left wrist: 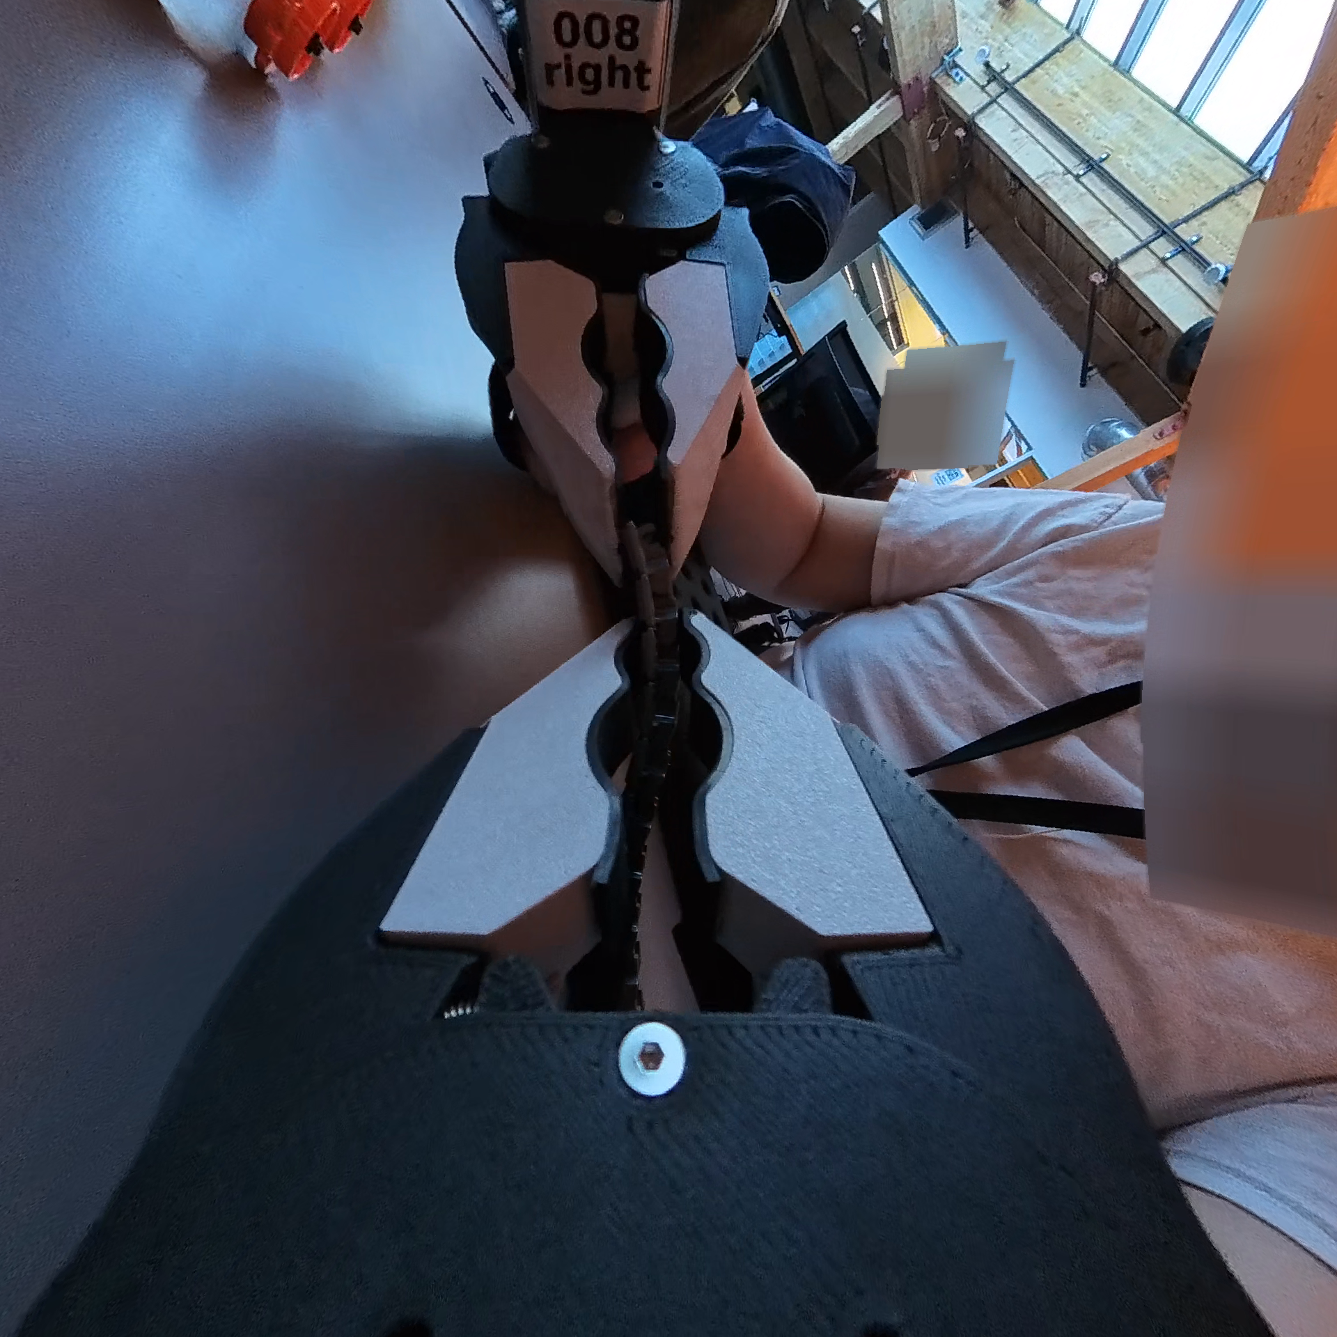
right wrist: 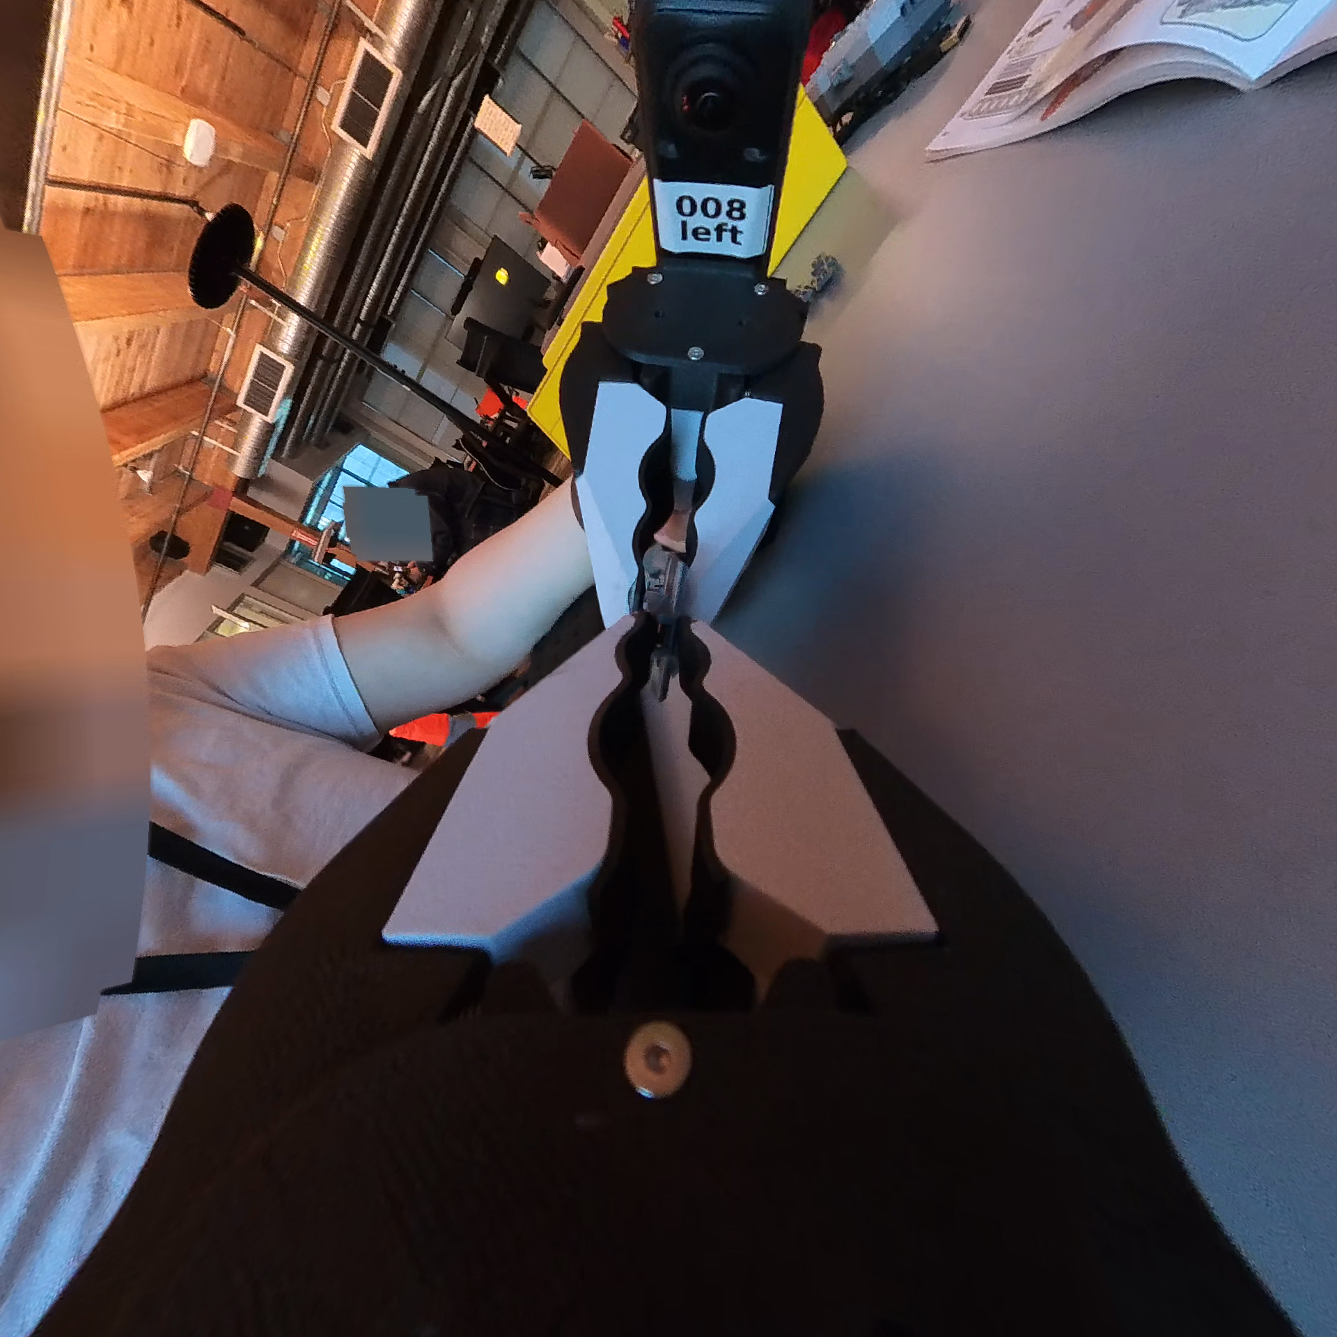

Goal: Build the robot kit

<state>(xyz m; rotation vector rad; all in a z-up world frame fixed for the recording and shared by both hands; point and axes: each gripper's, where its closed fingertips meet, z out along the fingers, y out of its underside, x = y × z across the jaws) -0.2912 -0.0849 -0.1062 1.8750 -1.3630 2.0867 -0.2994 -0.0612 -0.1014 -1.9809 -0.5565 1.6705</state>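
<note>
Facing each other tip to tip above a plain grey tabletop [left wrist: 217, 434], the two grippers are joined by a black, segmented chain-like strip of small linked plastic pieces [left wrist: 655, 694]. The left gripper [left wrist: 655, 637] is seen closed on the near length of this strip, which runs back between its pale wedge-shaped fingers [left wrist: 521, 796] toward the camera. The right gripper [right wrist: 662, 637] is likewise clamped on the strip's far end, a short dark stub being pinched at its tips in the right wrist view. The strip's long axis is thus laid along the line from one gripper to the other, and neither is nearer than the other, since both are touching it. Whether the strip is one piece or two being joined cannot be told for certain. Red toy bricks [left wrist: 304, 32] and an open printed booklet [right wrist: 1128, 65] are left well apart on the table.
</note>
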